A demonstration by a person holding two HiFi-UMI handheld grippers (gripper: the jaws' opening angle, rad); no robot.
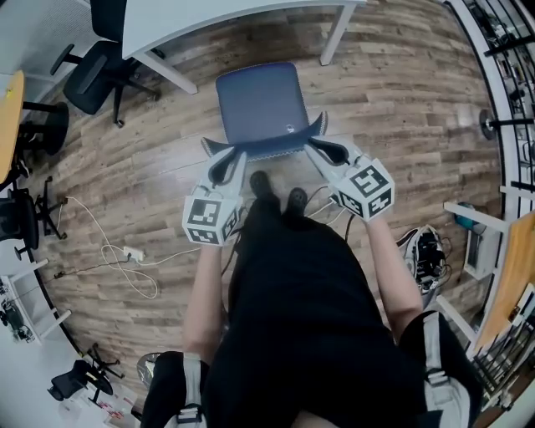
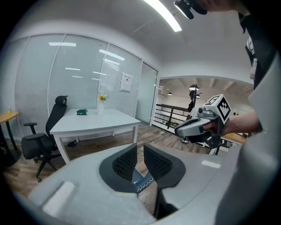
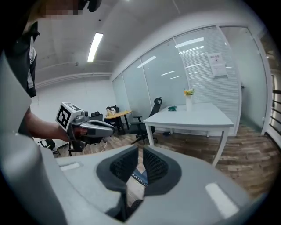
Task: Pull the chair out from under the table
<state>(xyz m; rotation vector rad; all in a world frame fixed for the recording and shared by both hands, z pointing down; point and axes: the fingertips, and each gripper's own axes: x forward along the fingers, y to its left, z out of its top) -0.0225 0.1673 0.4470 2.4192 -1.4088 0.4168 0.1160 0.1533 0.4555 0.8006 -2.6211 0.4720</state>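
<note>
The blue chair (image 1: 255, 104) stands on the wood floor just in front of me, out from under the white table (image 1: 209, 17). My left gripper (image 1: 224, 157) hovers over the chair's near left corner and my right gripper (image 1: 316, 144) over its near right corner. In the left gripper view the jaws (image 2: 139, 160) stand a narrow slit apart with nothing between the pads; a blue stitched strip of the chair (image 2: 142, 182) shows below. In the right gripper view the gripper (image 3: 139, 162) looks the same, with a thin gap over the chair's edge (image 3: 139, 180).
A black office chair (image 1: 96, 71) stands left of the table. A white cable with a plug block (image 1: 125, 251) lies on the floor at the left. A bag (image 1: 426, 251) and shelving stand at the right. My feet (image 1: 276, 192) are right behind the chair.
</note>
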